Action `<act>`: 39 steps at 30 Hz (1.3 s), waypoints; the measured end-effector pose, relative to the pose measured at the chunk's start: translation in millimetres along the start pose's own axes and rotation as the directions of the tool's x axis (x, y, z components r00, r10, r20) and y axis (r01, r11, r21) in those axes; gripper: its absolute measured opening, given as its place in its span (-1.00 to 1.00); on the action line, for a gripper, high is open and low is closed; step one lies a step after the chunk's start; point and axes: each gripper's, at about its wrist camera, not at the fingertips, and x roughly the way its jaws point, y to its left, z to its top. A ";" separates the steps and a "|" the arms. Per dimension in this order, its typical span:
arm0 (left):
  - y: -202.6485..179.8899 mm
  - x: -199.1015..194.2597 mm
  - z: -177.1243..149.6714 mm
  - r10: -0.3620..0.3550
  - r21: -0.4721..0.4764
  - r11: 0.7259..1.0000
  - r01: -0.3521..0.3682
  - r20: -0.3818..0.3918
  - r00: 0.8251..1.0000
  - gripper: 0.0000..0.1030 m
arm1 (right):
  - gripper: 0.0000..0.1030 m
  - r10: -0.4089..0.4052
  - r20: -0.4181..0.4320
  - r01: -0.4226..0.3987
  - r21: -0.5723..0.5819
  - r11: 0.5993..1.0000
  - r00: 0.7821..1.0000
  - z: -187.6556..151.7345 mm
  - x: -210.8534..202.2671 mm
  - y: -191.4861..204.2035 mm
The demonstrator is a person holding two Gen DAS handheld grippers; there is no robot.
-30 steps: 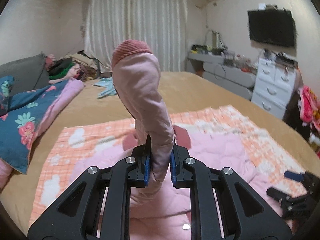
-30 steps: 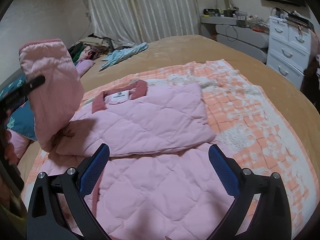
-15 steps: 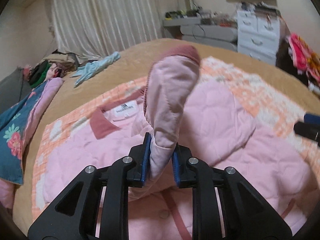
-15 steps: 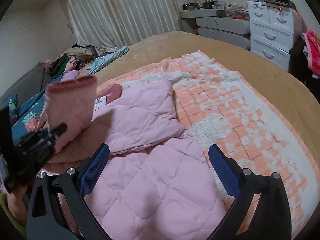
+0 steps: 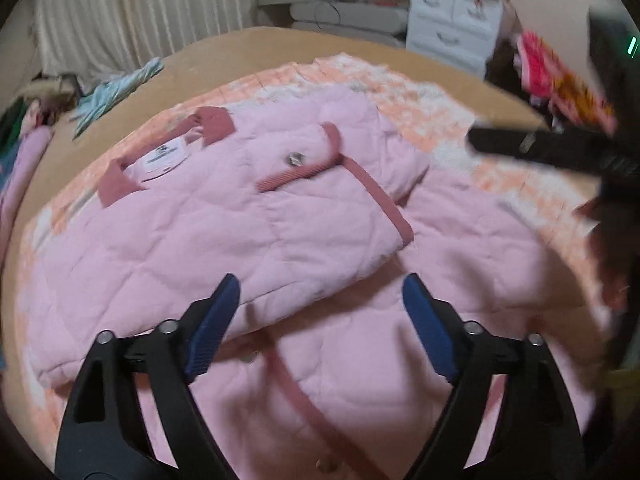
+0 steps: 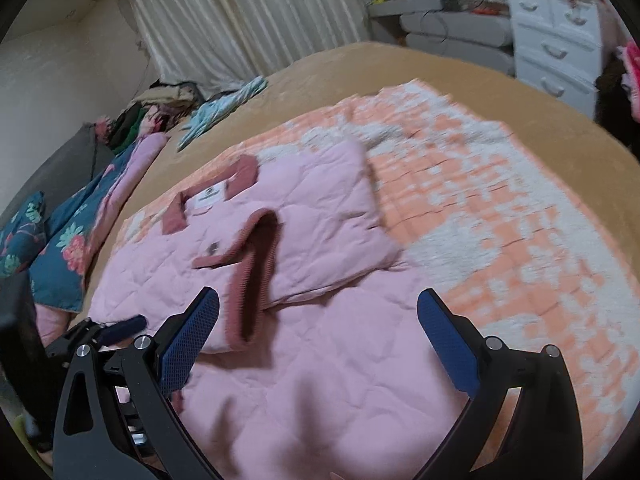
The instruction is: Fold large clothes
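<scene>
A pink quilted jacket [image 5: 248, 216] lies spread on an orange-and-white checked blanket [image 6: 480, 208], which covers the middle of a tan bed [image 6: 360, 68]. The jacket's collar [image 5: 216, 122] points toward the far edge of the bed, with a white label just beneath it. Both sleeves are folded across the body; the upper sleeve [image 6: 256, 264] lies over the chest with its darker pink ribbed cuff resting flat on the fabric.

The left gripper [image 5: 316, 312] hovers above the jacket's lower half. Its jaws have just been opening and now stand wide apart, with nothing between the blue pads [image 5: 212, 324]; the sleeve lies free on the jacket beyond them. The right gripper [image 6: 316, 344] also stands wide open above the jacket's lower part, holding nothing.

At the bed's far left edge sit a floral blue quilt [image 6: 68, 240], a heap of mixed clothes [image 6: 160, 104] and a light blue garment [image 6: 224, 104]. No container is close by; a white chest of drawers [image 6: 556, 40] stands past the bed's far right corner, drawers closed, contents unseen.
</scene>
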 end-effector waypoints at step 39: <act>214.3 -83.2 -15.9 0.306 -0.454 0.858 -0.241 0.074 0.949 0.82 | -0.65 0.145 0.076 -0.111 -0.341 0.933 0.986 65.4 27.5 121.8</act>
